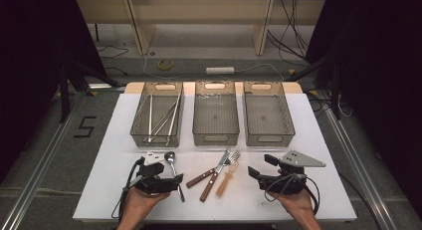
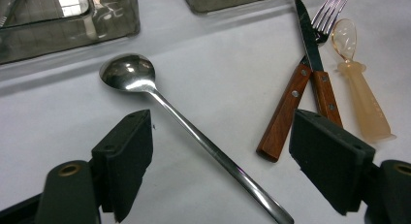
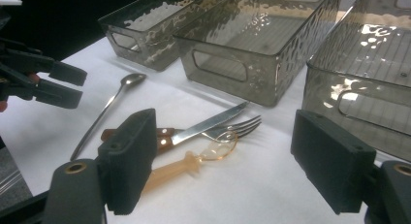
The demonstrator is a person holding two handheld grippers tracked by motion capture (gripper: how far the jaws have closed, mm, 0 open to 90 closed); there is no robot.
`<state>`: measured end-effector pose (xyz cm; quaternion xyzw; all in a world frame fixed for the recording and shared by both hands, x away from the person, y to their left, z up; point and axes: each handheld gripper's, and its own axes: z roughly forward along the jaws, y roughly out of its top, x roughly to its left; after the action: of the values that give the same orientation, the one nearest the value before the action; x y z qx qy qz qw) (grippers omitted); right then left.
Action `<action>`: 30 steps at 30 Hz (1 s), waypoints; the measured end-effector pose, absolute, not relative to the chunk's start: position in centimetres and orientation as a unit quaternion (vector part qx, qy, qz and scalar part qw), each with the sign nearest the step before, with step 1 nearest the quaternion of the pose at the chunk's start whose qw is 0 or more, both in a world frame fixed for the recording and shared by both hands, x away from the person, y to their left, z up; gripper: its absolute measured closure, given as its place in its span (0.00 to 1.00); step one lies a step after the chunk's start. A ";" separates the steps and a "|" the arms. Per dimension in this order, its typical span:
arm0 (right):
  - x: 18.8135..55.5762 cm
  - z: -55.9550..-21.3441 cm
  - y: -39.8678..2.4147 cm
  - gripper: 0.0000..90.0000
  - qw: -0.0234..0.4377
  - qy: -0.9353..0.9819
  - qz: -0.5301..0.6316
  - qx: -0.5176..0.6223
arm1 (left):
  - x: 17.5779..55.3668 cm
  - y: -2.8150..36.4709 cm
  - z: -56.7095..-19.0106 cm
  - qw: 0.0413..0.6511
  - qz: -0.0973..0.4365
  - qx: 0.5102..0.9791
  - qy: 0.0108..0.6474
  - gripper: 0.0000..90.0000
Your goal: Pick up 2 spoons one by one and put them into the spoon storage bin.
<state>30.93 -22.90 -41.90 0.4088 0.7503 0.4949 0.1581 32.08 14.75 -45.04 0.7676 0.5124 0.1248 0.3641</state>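
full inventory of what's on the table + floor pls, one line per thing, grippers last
Smoky translucent plastic bins: 3, grey-brown, side by side along the table's far edge.
Long metal utensils: several, silver, lying in the left bin; exact kind too small to tell.
Steel spoon: 1, silver, on the white table by the left gripper.
Wood-handled knife: 1, brown handle, table centre, blade over the fork.
Wood-handled fork: 1, brown handle, beside the knife.
Translucent plastic spoon: 1, peach, right of the knife.
Tape roll: 1, yellow, floor beyond the table.
White bar-shaped object: 1, floor; looks like a power strip.
Left gripper: 1, black, open above the steel spoon's handle.
Right gripper: 1, black, open, holding nothing.
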 end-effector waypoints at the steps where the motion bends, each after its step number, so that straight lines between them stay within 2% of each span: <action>1: 30.9 -41.9 -22.9 0.29 0.159 0.751 0.495 0.407 | 32.1 14.7 -45.1 0.363 0.124 0.768 0.513 0.26; 9: 30.8 -42.0 -22.9 0.29 0.158 0.753 0.493 0.407 | 32.5 14.4 -45.4 0.358 0.113 0.768 0.519 0.28; 30: 30.6 -42.0 -22.6 0.30 0.162 0.757 0.488 0.404 | 33.9 14.0 -46.9 0.333 0.066 0.760 0.554 0.50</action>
<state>30.61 -22.58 -41.98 0.4035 0.7568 0.4880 0.1620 33.94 13.96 -46.94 0.7600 0.5544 0.0664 0.3327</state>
